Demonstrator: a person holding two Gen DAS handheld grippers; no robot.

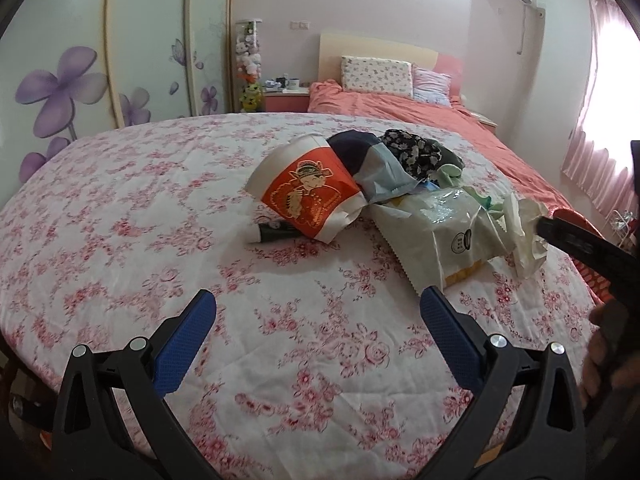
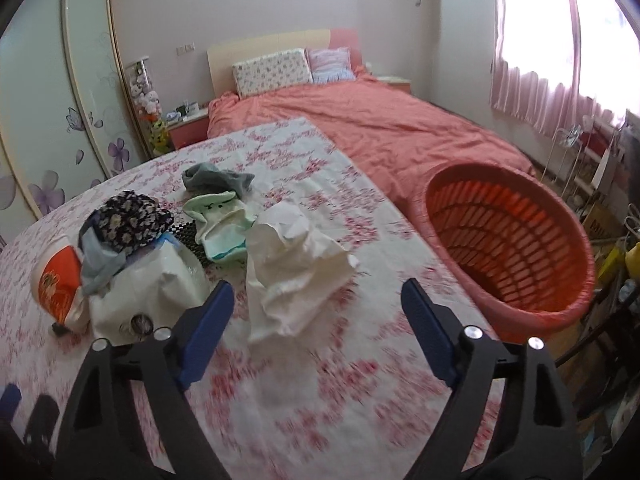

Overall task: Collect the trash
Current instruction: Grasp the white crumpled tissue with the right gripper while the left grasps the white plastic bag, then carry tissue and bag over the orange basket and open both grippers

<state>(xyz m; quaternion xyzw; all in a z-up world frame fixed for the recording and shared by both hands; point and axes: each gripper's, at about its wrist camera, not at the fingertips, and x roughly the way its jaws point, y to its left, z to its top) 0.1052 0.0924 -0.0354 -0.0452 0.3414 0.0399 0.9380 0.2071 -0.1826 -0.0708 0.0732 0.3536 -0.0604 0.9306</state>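
Observation:
A pile of trash lies on the floral-clothed table (image 1: pixel 120 240). It holds an orange and white paper bag (image 1: pixel 308 196), a black tube (image 1: pixel 276 232), a white plastic bag (image 1: pixel 440 224) and a crumpled white paper (image 2: pixel 296 272). Socks and cloth pieces (image 2: pixel 132 220) lie among them. My left gripper (image 1: pixel 318 312) is open and empty, short of the pile. My right gripper (image 2: pixel 318 300) is open and empty, just before the crumpled paper. An orange slotted basket (image 2: pixel 508 248) stands at the table's right edge.
A bed with a coral cover (image 2: pixel 360 120) and pillows lies behind the table. A wardrobe with purple flowers (image 1: pixel 60 80) is on the left. A pink curtain (image 2: pixel 540 40) and cluttered shelves (image 2: pixel 600 168) are on the right.

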